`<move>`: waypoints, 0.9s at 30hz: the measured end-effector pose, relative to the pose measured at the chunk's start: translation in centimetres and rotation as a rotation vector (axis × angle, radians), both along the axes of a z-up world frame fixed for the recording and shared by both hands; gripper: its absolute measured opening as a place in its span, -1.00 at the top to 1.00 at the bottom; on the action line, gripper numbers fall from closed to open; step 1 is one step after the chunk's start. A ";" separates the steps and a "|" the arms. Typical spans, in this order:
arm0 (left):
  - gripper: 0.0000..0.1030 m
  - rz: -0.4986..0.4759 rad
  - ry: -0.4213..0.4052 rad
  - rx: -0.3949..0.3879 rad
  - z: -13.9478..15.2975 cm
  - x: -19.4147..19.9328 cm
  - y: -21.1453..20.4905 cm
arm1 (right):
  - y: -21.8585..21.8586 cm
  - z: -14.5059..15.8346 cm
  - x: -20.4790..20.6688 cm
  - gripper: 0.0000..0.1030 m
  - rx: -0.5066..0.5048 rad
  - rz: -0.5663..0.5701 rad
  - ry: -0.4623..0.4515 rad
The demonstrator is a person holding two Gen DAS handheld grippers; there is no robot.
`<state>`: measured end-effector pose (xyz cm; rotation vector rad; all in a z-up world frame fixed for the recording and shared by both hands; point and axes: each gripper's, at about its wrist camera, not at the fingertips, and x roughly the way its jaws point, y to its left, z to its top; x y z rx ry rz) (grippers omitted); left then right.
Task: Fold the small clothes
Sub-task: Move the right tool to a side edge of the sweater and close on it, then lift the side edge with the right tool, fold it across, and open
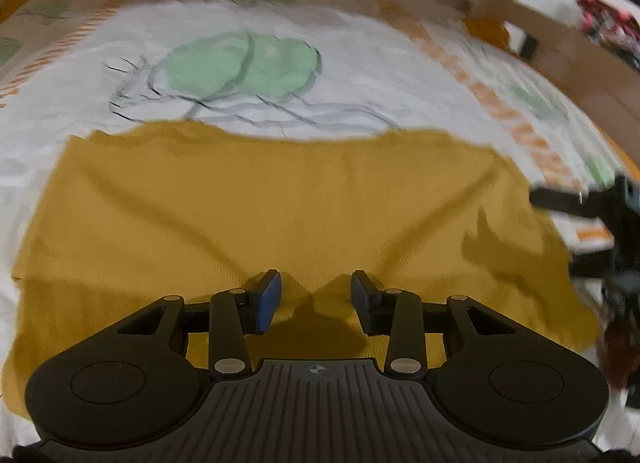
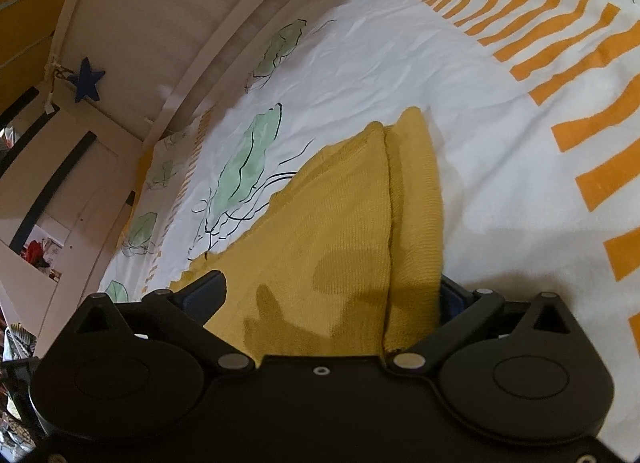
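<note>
Bedding (image 1: 360,63), white with green and orange prints, fills the upper frame of both views. One mustard garment (image 1: 260,203) lies mid-frame on it, probably spread for folding, one edge already doubled over. Two grippers: left gripper (image 1: 316,301) fingers apart, empty; right gripper (image 2: 332,295) fingers wide, straddling the fold, not clamped.

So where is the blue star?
In the right wrist view, the blue star hangs at the upper left on the pale bed frame, beyond the patterned bedsheet.
</note>
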<state>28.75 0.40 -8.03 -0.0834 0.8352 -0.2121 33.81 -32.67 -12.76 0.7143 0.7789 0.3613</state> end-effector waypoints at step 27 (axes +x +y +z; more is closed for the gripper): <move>0.18 0.046 0.057 -0.105 1.2 -0.4 8.8 | 0.2 0.1 -0.3 0.34 -0.137 -0.008 0.020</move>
